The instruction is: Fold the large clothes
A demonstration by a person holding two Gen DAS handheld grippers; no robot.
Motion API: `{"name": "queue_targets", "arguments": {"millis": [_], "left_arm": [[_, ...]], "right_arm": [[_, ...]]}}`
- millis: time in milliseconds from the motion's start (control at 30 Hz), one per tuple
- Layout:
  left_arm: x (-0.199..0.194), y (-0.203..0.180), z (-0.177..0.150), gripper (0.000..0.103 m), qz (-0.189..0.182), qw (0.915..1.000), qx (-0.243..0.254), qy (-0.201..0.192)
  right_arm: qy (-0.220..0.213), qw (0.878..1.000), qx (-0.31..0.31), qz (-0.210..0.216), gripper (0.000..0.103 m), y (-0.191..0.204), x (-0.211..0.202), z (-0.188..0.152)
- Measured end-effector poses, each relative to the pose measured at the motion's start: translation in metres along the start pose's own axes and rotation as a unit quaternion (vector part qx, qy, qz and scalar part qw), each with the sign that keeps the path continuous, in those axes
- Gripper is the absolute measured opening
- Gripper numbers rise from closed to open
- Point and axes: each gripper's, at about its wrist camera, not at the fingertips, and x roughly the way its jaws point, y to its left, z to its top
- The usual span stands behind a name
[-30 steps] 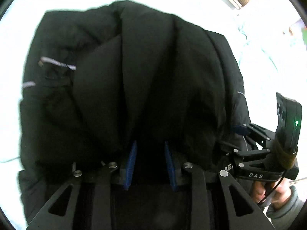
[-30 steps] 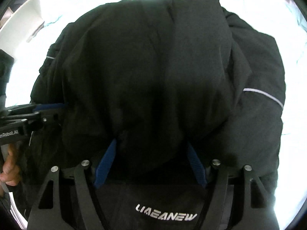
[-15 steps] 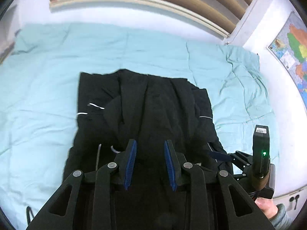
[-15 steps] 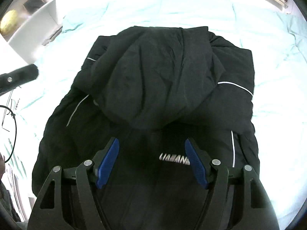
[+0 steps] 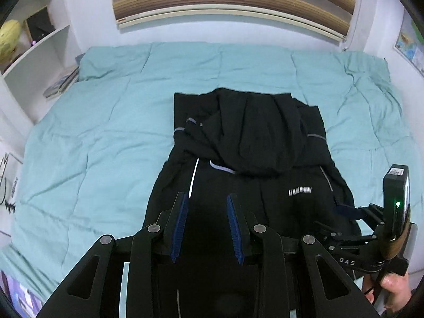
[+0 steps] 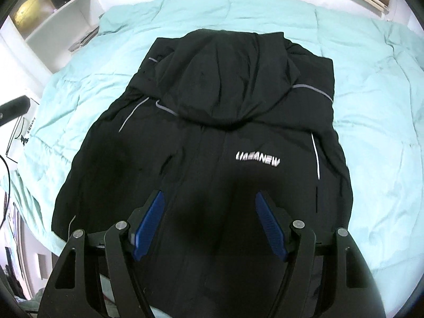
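A black hooded jacket (image 5: 254,159) with white piping and a white chest logo lies on the bed, its hood folded down over the chest and its sleeves folded in; it fills the right wrist view (image 6: 212,132). My left gripper (image 5: 206,212) is open and empty above the jacket's near hem. My right gripper (image 6: 209,212) is open and empty above the jacket's lower front; it also shows at the right of the left wrist view (image 5: 347,209).
A light teal quilt (image 5: 92,145) covers the bed around the jacket. White shelves (image 5: 34,53) with books and a yellow toy stand at the left. A wall with a wooden slatted headboard (image 5: 233,2) is at the back.
Both grippers have pulled back and up from the jacket, leaving the hood folded down on the chest. The view has widened to the whole bed.
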Motion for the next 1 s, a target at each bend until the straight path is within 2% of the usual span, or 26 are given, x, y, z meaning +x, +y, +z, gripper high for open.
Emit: {"name": "queue_targets", "arguments": {"millis": [167, 500, 767, 900, 1000], "left_arm": [[-0.007, -0.003, -0.023, 0.031, 0.019, 0.9998, 0.007, 0.010], [-0.008, -0.005, -0.060, 0.031, 0.017, 0.9989, 0.001, 0.042], [0.005, -0.001, -0.078, 0.032, 0.013, 0.9973, -0.013, 0.070], [0.027, 0.029, -0.092, 0.034, -0.001, 0.9939, -0.053, 0.097], [0.047, 0.066, -0.108, 0.038, 0.030, 0.9916, -0.075, 0.101]], "right_arm": [[0.013, 1.000, 0.006, -0.003, 0.073, 0.002, -0.008, -0.024], [0.044, 0.999, 0.019, -0.010, 0.074, -0.004, -0.008, -0.065], [0.066, 0.997, 0.042, -0.016, 0.074, -0.024, -0.001, -0.089], [0.072, 0.995, 0.060, -0.030, 0.074, -0.044, -0.002, -0.101], [0.073, 0.993, 0.084, -0.048, 0.074, -0.071, -0.005, -0.112]]}}
